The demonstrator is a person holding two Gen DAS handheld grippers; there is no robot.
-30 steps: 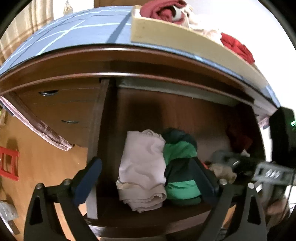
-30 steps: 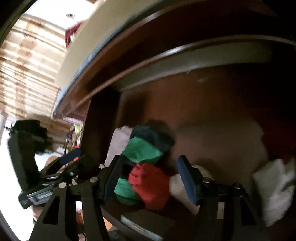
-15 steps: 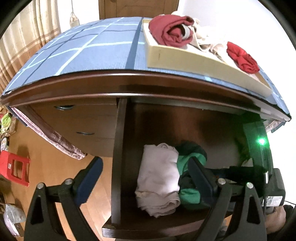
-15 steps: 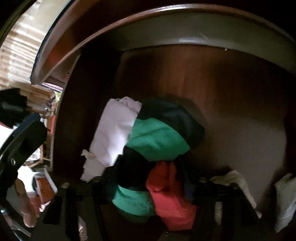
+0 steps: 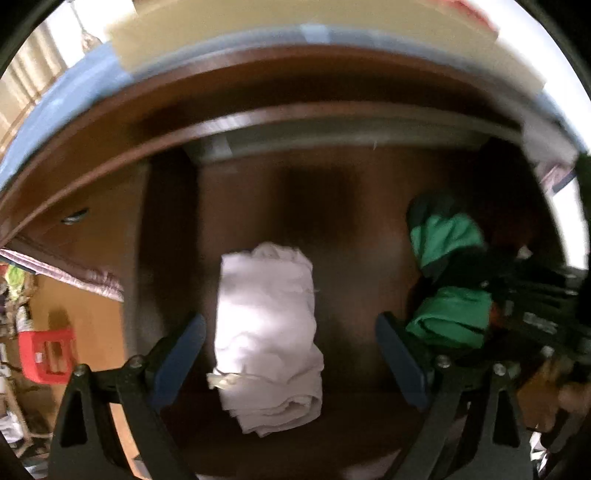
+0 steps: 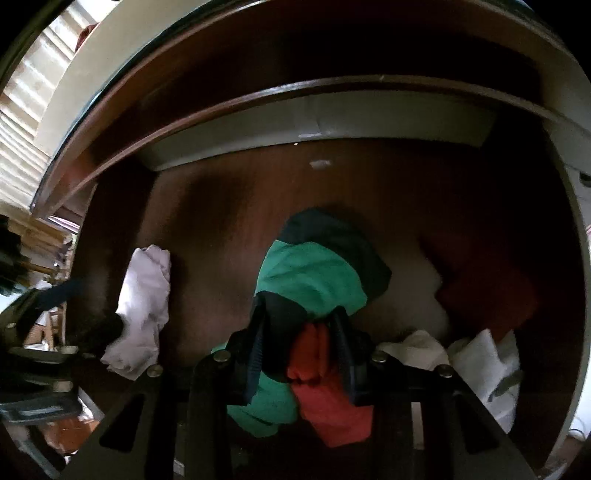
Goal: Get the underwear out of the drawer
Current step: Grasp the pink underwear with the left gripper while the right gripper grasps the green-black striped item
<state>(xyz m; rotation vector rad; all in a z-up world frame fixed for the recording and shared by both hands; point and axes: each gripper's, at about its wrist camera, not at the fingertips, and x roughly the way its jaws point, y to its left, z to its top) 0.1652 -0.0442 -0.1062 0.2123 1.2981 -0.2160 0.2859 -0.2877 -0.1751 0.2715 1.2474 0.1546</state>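
Observation:
The open wooden drawer (image 5: 351, 229) holds folded underwear. A pale folded piece (image 5: 266, 332) lies between the spread fingers of my left gripper (image 5: 291, 356), which is open and hovers over it without touching. To the right is a green and dark striped piece (image 5: 447, 258). In the right wrist view, my right gripper (image 6: 299, 349) points down into the drawer. Its jaws are closing, and the pads squeeze the green and dark underwear (image 6: 314, 273) along with a red piece (image 6: 328, 398). The pale piece (image 6: 144, 306) lies to the left.
A dark red garment (image 6: 484, 284) and white clothes (image 6: 480, 362) lie at the drawer's right end. A cream tray (image 5: 258, 33) sits on the blue cloth (image 5: 74, 92) covering the top. A red stool (image 5: 46, 354) stands on the floor at left.
My right gripper's jaws have closed onto the green and red bundle, which now sits apart from the pale piece. My left gripper has shifted, so the pale piece now lies between its fingers.

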